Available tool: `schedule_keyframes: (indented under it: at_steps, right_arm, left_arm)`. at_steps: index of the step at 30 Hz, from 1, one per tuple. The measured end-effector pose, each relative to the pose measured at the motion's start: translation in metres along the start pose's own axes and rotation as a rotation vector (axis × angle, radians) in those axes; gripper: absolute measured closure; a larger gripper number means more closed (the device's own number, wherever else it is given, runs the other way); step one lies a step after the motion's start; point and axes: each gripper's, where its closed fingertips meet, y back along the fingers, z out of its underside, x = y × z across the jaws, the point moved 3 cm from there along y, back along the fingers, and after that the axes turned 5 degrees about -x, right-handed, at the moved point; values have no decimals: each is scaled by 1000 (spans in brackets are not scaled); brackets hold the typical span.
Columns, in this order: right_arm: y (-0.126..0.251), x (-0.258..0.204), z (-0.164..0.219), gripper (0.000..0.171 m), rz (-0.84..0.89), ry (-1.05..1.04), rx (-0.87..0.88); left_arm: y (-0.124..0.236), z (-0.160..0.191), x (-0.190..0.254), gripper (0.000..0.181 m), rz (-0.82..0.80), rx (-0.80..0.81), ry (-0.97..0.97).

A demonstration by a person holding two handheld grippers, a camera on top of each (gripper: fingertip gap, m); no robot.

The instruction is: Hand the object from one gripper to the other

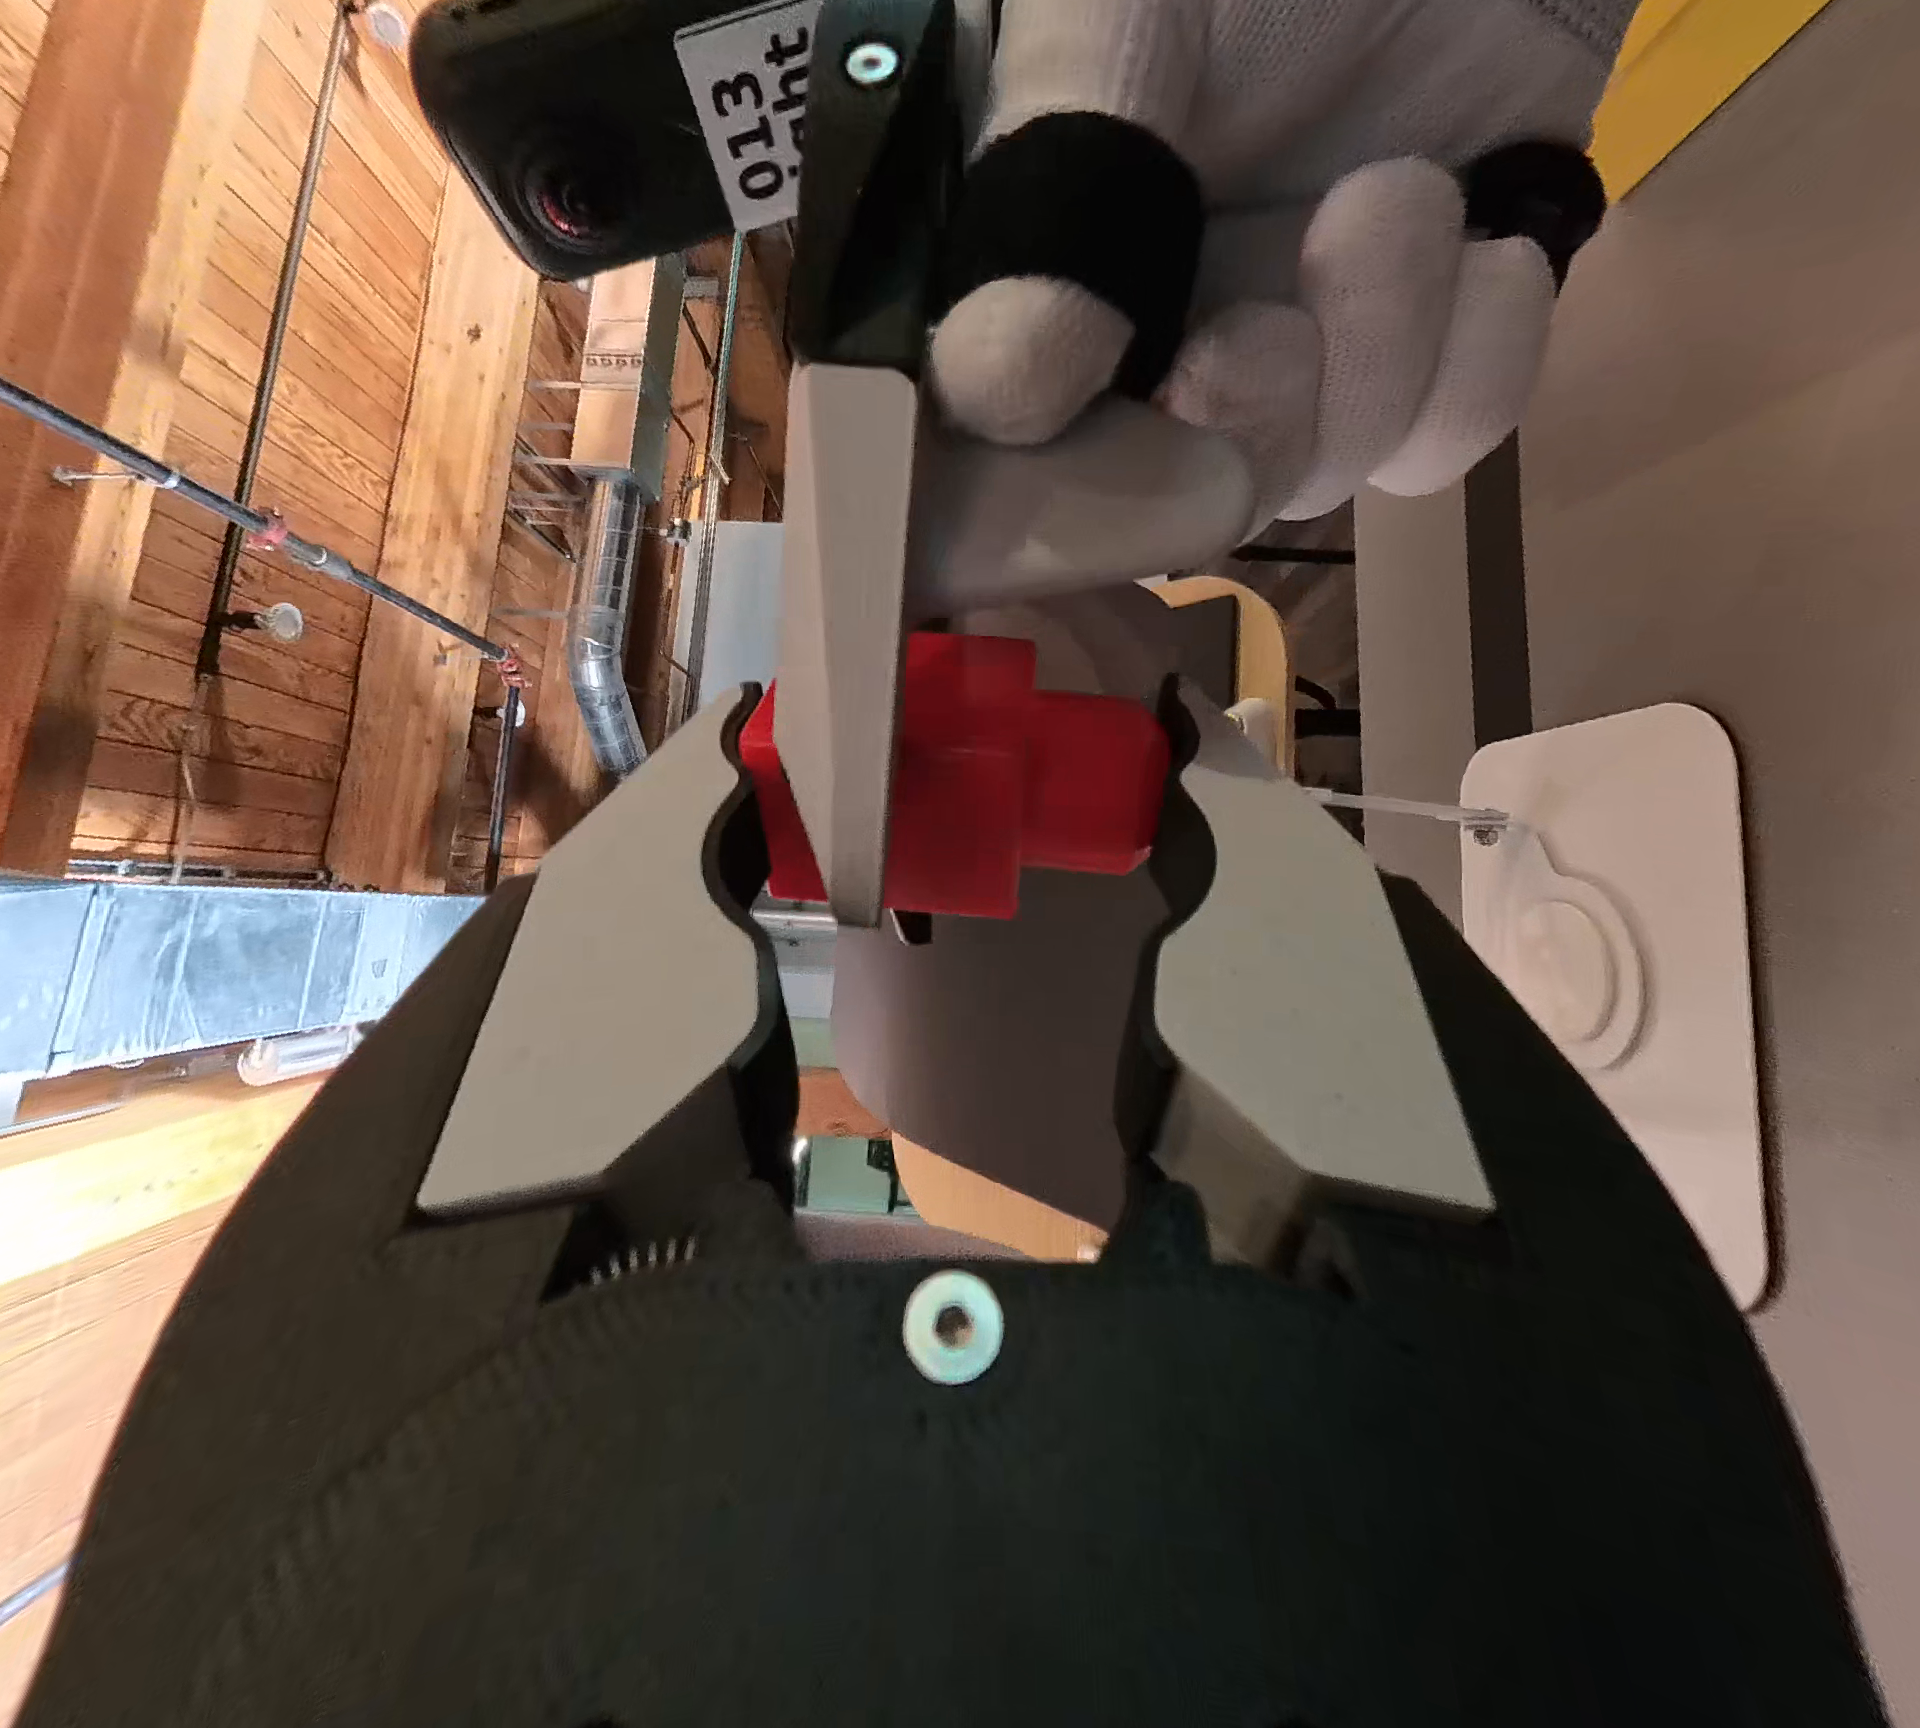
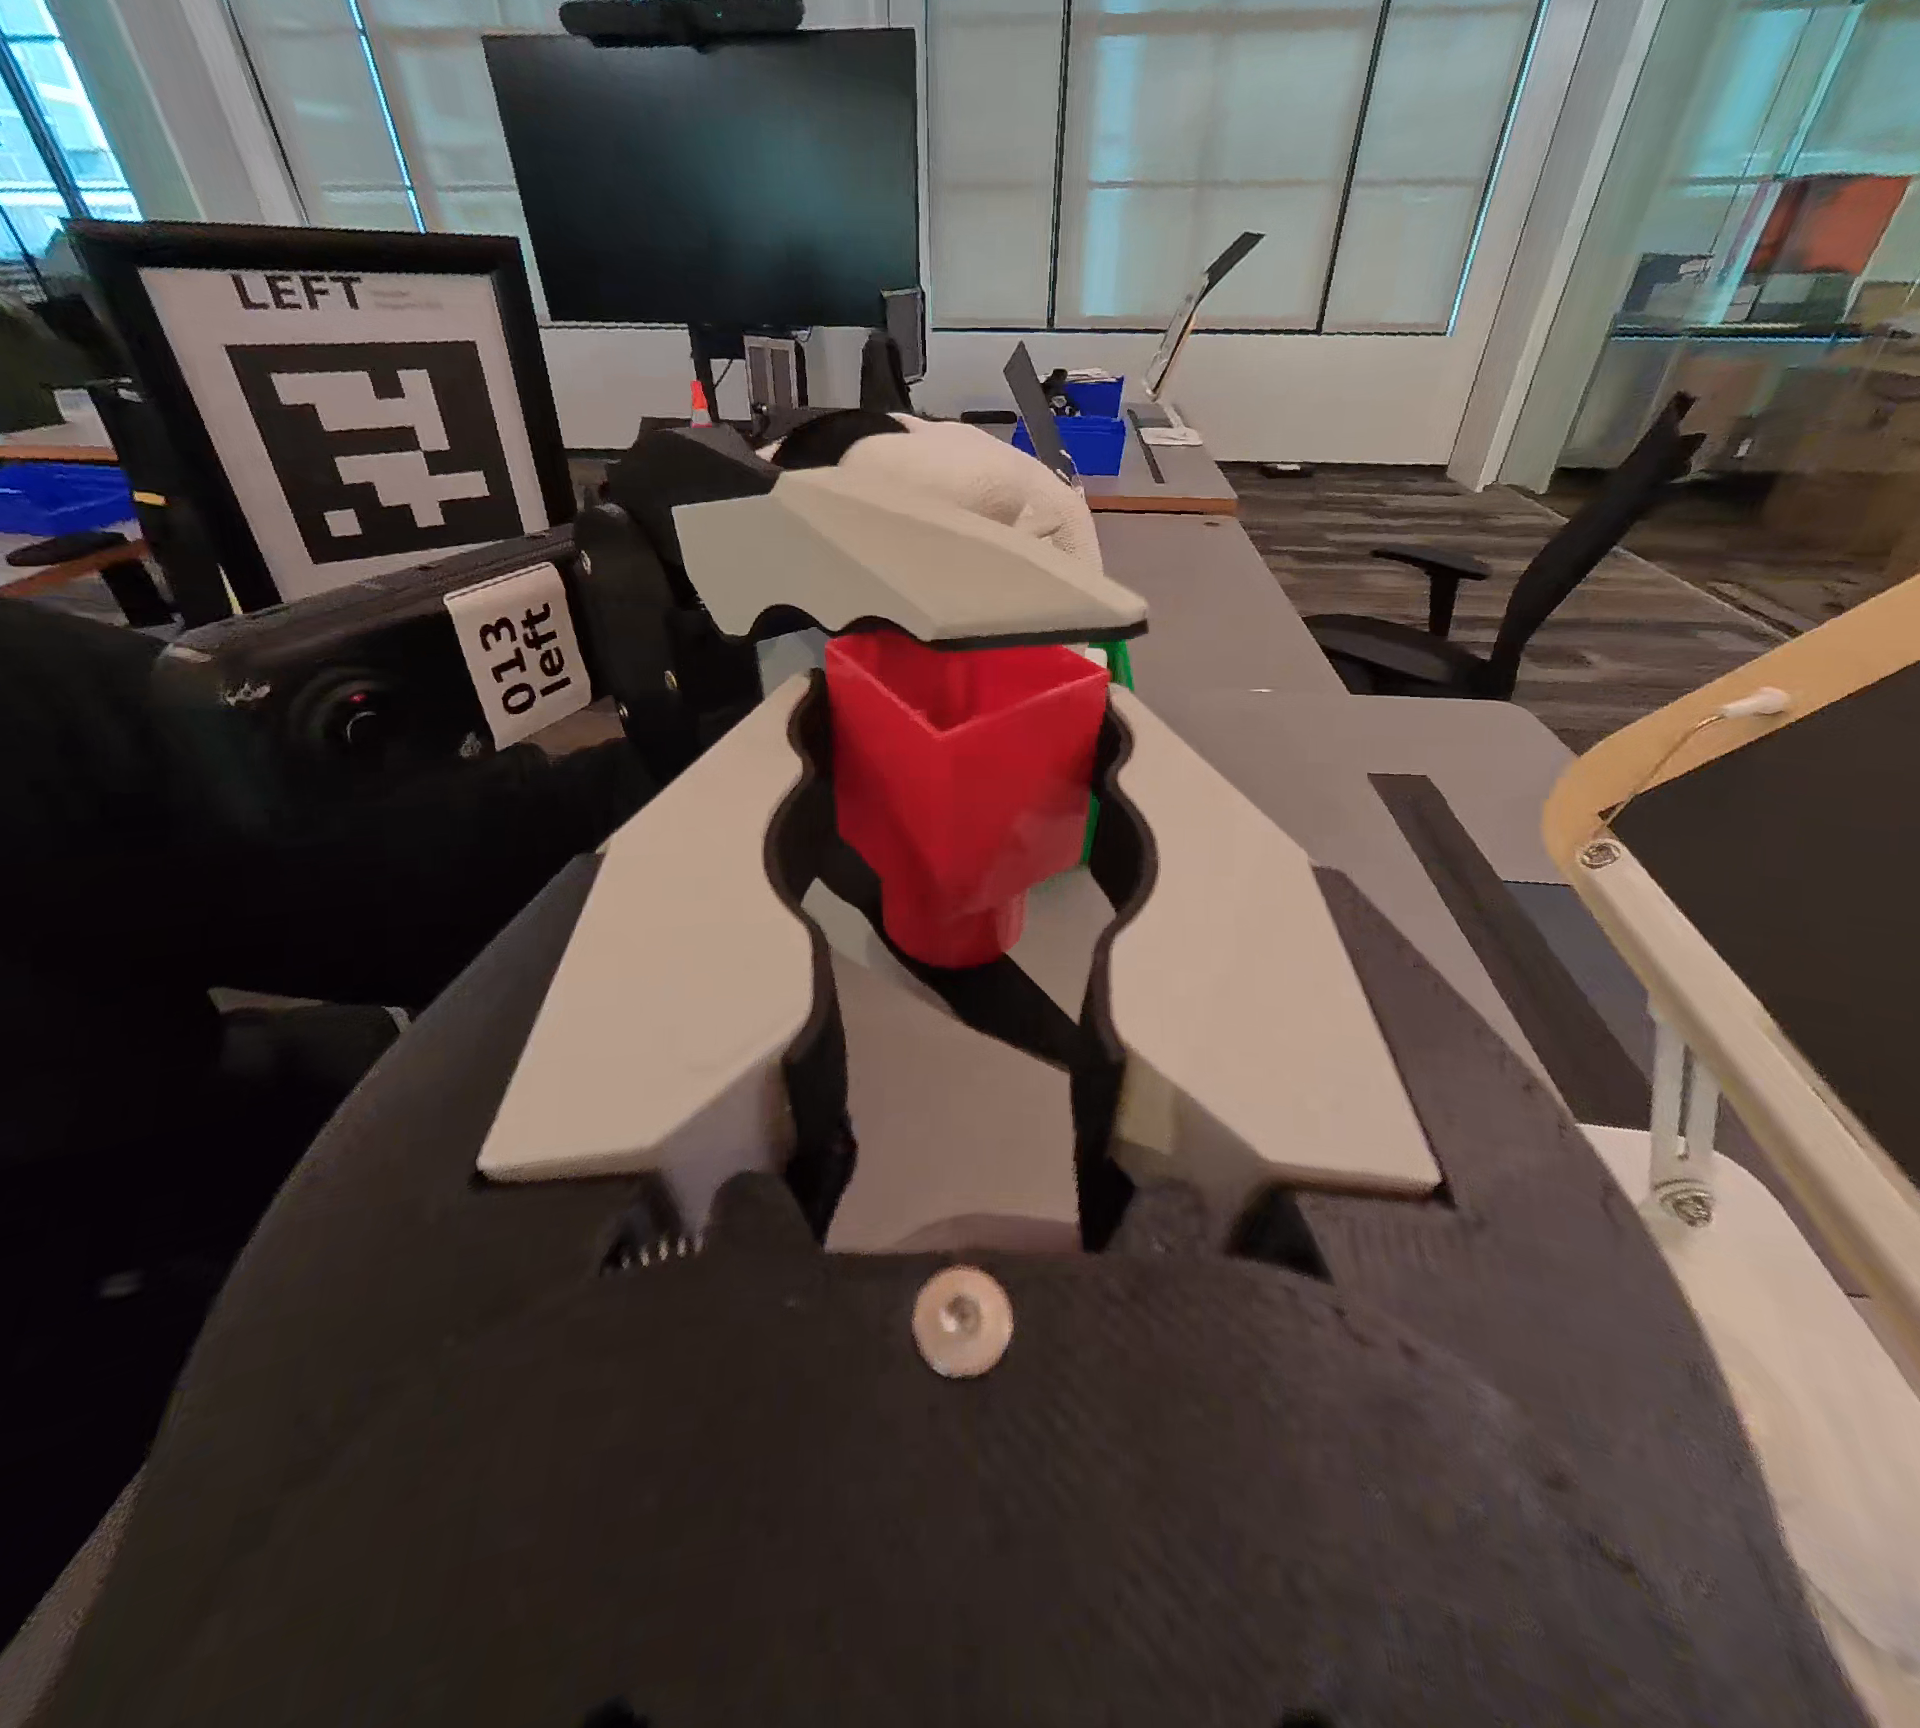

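From my seat both wrist feeds are bright and evenly lit, with daylight pouring through the tall frosted grid windows (image 2: 1195, 68) in the right wrist view and casting only soft shadows under the grey fingers. I see strong fisheye bending at the edges, where the wooden plank ceiling (image 1: 208, 224) curves in the left wrist view. The red hollow plastic block (image 2: 961, 795) shows slight motion smear, and the white knit glove (image 1: 1299, 120) looks soft.

Ahead of me, tall windows (image 2: 1195, 68) with drawn blinds line the far wall. A dark monitor (image 2: 707, 172) stands before them. Grey desks (image 2: 1174, 473) and a black office chair (image 2: 1507, 618) occupy wood-patterned flooring (image 2: 1382, 504). Overhead: wooden ceiling planks (image 1: 135, 224).
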Motion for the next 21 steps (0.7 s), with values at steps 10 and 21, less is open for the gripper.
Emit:
schedule_keyframes:
  at_steps: [10, 21]
  right_arm:
    - [26, -4, -28, 124, 284, 165, -106]
    - [283, 61, 39, 124, 1164, 40, -891]
  left_arm:
    - [25, -3, -33, 94, -86, 63, 69]
    - [42, 25, -58, 138, -144, -7, 114]
